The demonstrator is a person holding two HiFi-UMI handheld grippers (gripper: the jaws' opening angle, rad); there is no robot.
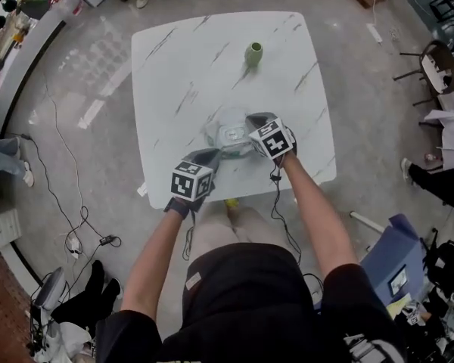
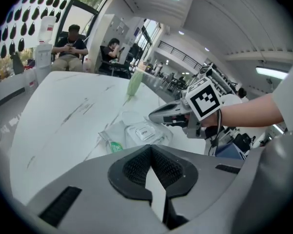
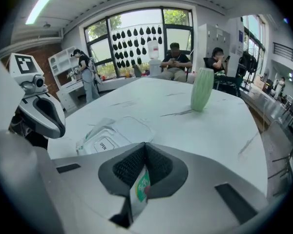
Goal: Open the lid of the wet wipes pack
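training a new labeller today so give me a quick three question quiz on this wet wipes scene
1. True or false: the right gripper is shut on an edge of the wet wipes pack.
2. What stands farther back on the table? A. a green vase B. a red mug C. a blue bowl
3. Which word is printed on the pack's white label?
Key: 1 true; 2 A; 3 OPEN.
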